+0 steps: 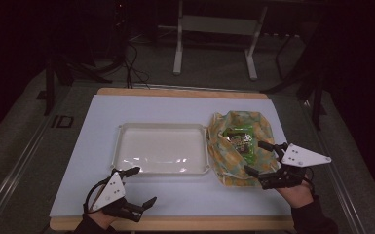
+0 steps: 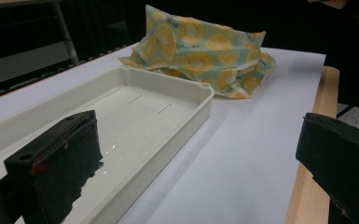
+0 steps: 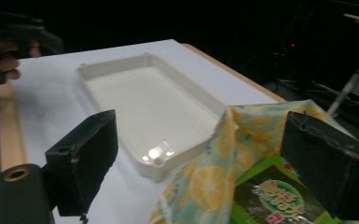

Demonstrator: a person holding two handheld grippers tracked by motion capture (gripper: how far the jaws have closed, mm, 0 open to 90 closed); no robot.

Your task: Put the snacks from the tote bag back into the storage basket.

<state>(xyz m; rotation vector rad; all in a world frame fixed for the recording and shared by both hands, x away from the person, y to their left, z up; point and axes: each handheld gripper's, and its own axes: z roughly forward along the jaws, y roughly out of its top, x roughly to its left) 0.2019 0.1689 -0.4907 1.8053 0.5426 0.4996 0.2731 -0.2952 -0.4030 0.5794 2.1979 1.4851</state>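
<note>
A white rectangular tray [image 1: 126, 134] lies empty in the middle of the white mat; it also appears in the left gripper view [image 2: 186, 114] and the right gripper view [image 3: 186, 86]. To its right sits a yellow-patterned cloth bag [image 1: 224, 161] [image 2: 200, 46] [image 3: 205, 182], open at the top, with a green snack packet [image 1: 240, 138] [image 3: 265, 198] inside. My right gripper [image 1: 259, 157] [image 3: 205, 163] stands open over the bag's near right side, jaws either side of the bag's opening. My left gripper [image 1: 143, 186] [image 2: 200, 168] is open near the tray's front left corner, holding nothing.
The white mat [image 1: 185, 109] covers a wooden tabletop whose edge [image 1: 175, 223] shows at the front. Metal frame legs [image 1: 178, 53] and cables [image 1: 131, 63] stand on the dark floor beyond the table. A hand holding the other gripper [image 3: 9, 51] shows far left in the right gripper view.
</note>
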